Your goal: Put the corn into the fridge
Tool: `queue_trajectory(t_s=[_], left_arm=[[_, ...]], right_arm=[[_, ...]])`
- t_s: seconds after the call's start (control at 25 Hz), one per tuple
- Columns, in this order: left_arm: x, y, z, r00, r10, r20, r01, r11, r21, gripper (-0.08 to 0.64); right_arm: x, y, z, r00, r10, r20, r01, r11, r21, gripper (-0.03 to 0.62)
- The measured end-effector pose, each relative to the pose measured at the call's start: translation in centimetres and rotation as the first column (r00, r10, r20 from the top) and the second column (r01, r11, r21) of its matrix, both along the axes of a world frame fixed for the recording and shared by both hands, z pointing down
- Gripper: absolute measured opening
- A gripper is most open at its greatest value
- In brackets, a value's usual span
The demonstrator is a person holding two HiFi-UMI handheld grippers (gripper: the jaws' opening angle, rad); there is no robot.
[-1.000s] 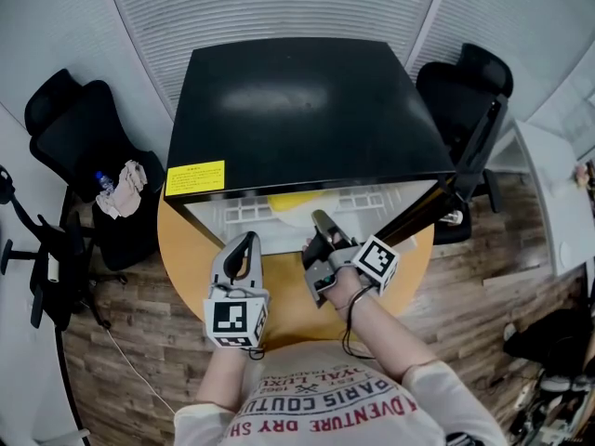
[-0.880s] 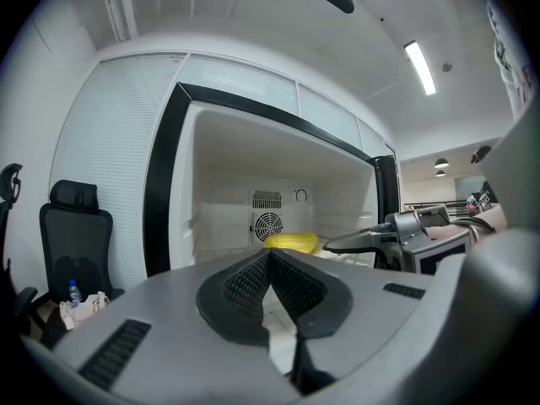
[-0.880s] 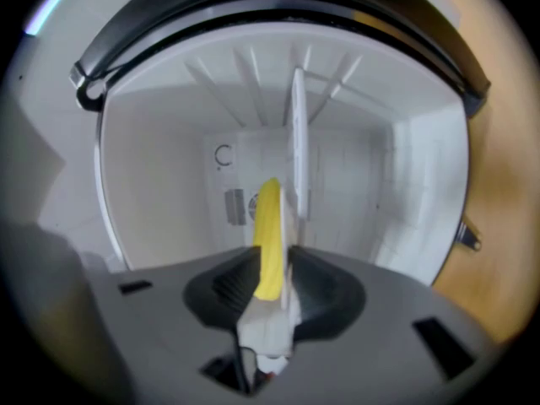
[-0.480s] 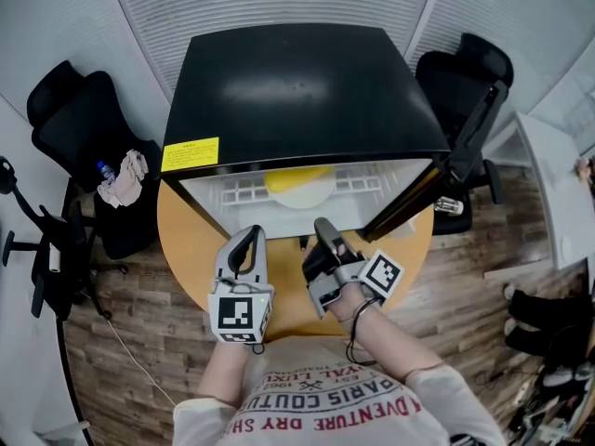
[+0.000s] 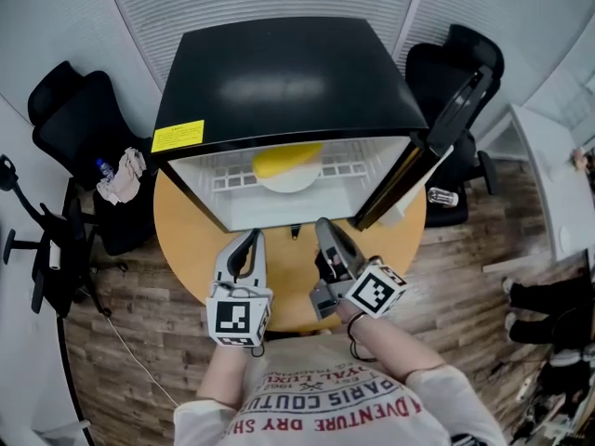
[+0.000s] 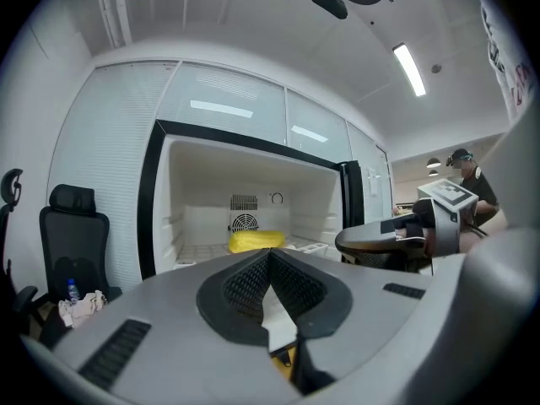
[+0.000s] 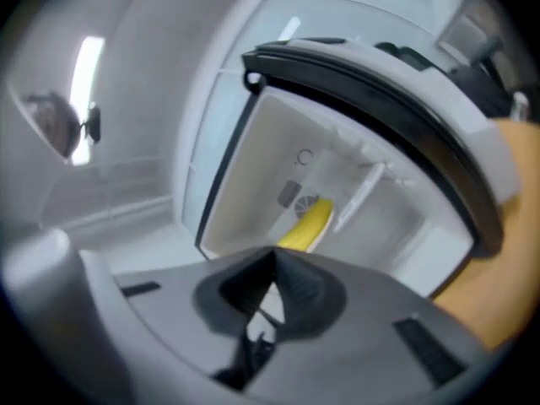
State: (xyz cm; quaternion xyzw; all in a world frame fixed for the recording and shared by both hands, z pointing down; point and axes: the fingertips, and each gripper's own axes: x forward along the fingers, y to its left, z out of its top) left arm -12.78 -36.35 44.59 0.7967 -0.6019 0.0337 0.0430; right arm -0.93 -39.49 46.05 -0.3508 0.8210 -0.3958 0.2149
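The yellow corn (image 5: 286,159) lies on a white plate (image 5: 290,181) inside the open black mini fridge (image 5: 279,72). In the left gripper view the corn (image 6: 256,241) sits deep on the fridge shelf, and the right gripper view shows the corn (image 7: 308,224) below the fan grille. My left gripper (image 5: 249,240) hovers over the round wooden table (image 5: 186,249), in front of the fridge opening, shut on nothing. Beside it my right gripper (image 5: 325,227) is likewise shut and empty. The left gripper (image 6: 270,253) and the right gripper (image 7: 274,256) both show jaws pressed together.
The fridge door (image 5: 446,128) stands swung out to the right. Black office chairs stand at the left (image 5: 79,124) and back right (image 5: 456,59). A cloth (image 5: 123,182) and a bottle (image 5: 104,177) lie on the left chair. Another bottle (image 5: 444,196) sits beyond the door.
Both grippers have drawn back from the fridge opening toward the person, the right one further. More of the fridge interior shows. The corn has stayed on its plate.
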Motion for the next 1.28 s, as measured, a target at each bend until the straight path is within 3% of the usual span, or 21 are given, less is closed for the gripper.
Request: queue_trajectory(t_s=[0.08,0.16,0.32,0.48,0.52,0.6,0.8,0.96,1.28], left_arm=[[0.2,0.7,-0.1,1.000,-0.002,-0.006,0.002,1.000,-0.001,0.029],[0.3,1.2,0.1,1.000,-0.002,0.008,0.002,1.000,0.007,0.029],[0.6,1.9,0.0,1.000,0.000,0.019,-0.001,0.999,0.032,0.029],[1.3,2.5,-0.2,0.999,0.006,0.045,-0.007,0.999,0.037,0.029],[1.5,2.7,-0.4,0.999,0.007,0.044,-0.009,0.999,0.038,0.029],[1.8,2.9,-0.8,0.999,0.011,0.038,-0.013,0.999,0.048,0.029],[1.9,3.0,-1.6,1.000,0.002,0.025,-0.004,0.998,0.062,0.029],[2.2,3.2,-1.6,0.999,0.002,0.035,-0.005,0.998,0.060,0.029],[2.3,3.0,-1.5,0.999,-0.001,0.047,-0.001,0.998,0.057,0.029]], right_arm=[[0.6,0.5,-0.9,0.983,0.027,-0.184,-0.001,0.991,0.136,0.028],[1.2,1.1,-1.9,0.940,0.075,-0.334,0.018,0.963,0.268,0.028],[1.8,2.2,-3.2,0.858,0.143,-0.494,0.096,0.899,0.427,0.029],[1.4,2.9,-3.3,0.693,0.265,-0.670,0.210,0.815,0.540,0.029],[1.4,3.1,-3.6,0.667,0.296,-0.684,0.220,0.799,0.560,0.028],[1.6,3.4,-4.2,0.651,0.329,-0.684,0.218,0.782,0.584,0.029],[1.5,4.0,-4.7,0.652,0.329,-0.684,0.233,0.771,0.593,0.028],[1.2,4.4,-4.6,0.613,0.343,-0.712,0.276,0.751,0.599,0.028],[0.1,4.4,-3.6,0.597,0.297,-0.745,0.304,0.776,0.553,0.028]])
